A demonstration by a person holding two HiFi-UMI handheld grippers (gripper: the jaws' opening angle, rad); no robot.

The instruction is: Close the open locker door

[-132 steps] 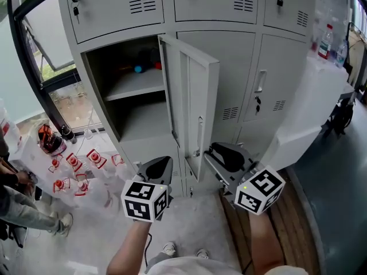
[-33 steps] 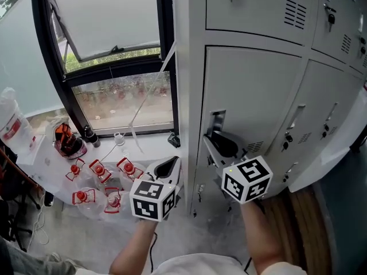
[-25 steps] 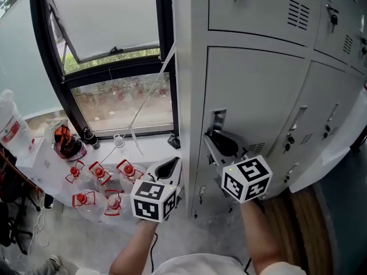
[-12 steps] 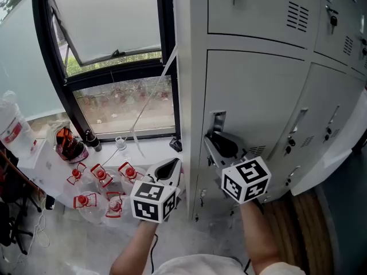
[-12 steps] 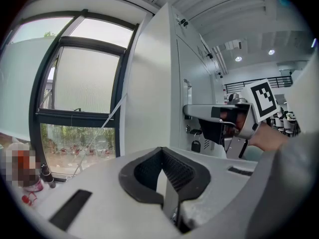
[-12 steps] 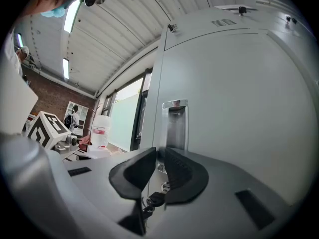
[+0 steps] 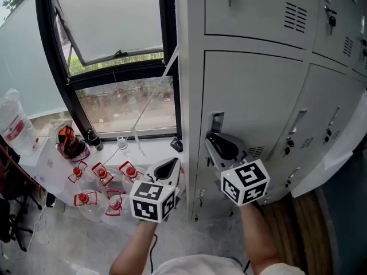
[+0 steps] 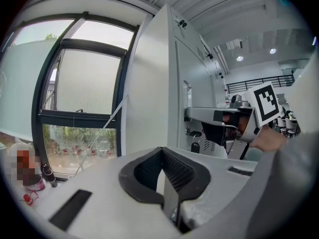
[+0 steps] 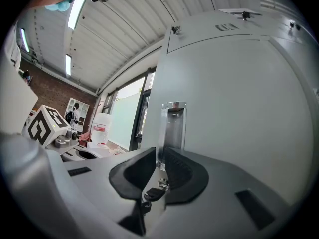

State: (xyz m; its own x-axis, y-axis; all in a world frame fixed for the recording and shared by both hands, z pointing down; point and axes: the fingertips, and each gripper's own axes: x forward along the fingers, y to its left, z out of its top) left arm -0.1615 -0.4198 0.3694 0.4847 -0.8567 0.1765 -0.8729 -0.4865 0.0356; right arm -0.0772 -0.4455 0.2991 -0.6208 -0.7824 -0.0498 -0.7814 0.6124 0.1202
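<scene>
The grey locker door [image 7: 258, 90] sits flush in its frame. Its chrome recessed handle [image 7: 216, 122] is at the door's left edge. My right gripper [image 7: 215, 139] points level at the foot of that handle, and its jaws are closed down to a narrow gap over the handle's lower lip [image 9: 173, 126]. A small key [image 9: 152, 193] hangs just beneath the right gripper [image 9: 160, 156]. My left gripper [image 7: 172, 164] hovers left of the locker, shut on nothing; its pads meet in the left gripper view [image 8: 162, 153], where the right gripper [image 8: 192, 114] shows at the door.
A black-framed window [image 7: 109, 22] stands left of the locker bank. Several red-capped plastic bottles [image 7: 100, 179] lie on the floor below it, beside a large jug [image 7: 11, 125]. More closed locker doors [image 7: 327, 113] run to the right, above a wooden floor strip [image 7: 298, 205].
About five seconds ago the door stood wide open; now it is flush in its frame. Over the last second both grippers have kept their places.
</scene>
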